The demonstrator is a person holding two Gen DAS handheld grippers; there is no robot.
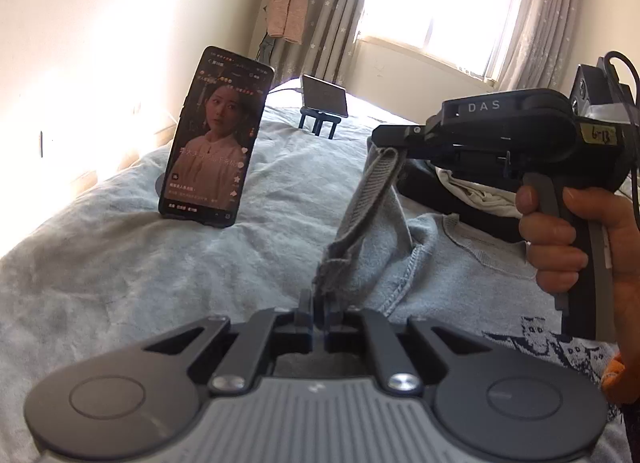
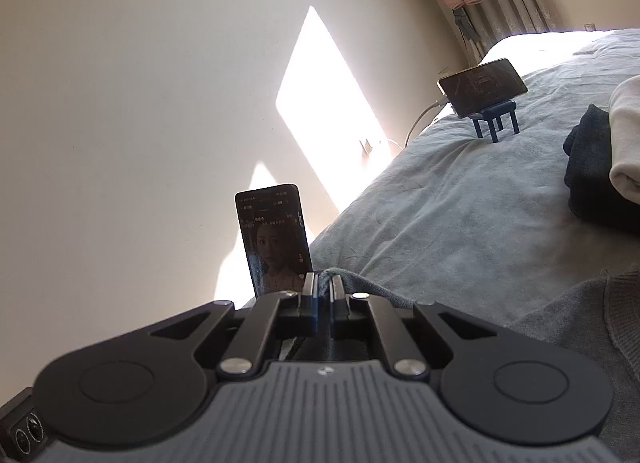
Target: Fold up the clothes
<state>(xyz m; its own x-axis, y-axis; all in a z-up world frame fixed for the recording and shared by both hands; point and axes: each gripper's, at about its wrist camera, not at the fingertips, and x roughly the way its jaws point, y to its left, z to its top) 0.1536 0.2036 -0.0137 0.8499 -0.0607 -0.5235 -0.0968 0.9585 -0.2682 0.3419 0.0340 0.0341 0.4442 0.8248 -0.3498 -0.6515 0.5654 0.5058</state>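
I have both grippers, left gripper (image 1: 318, 303) and right gripper (image 1: 390, 143), pinched on the ribbed hem of the grey sweater (image 1: 400, 247), lifted taut just right of the propped phone (image 1: 216, 139), likely to stretch it straight for folding.

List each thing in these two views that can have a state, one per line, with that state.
left gripper: shut on the sweater's ribbed edge
right gripper: shut on the same edge, lifted
grey sweater: unfolded, partly raised off the bed
upright phone: screen on, playing video
phone on blue stand: landscape, cable plugged in
curtains: drawn open
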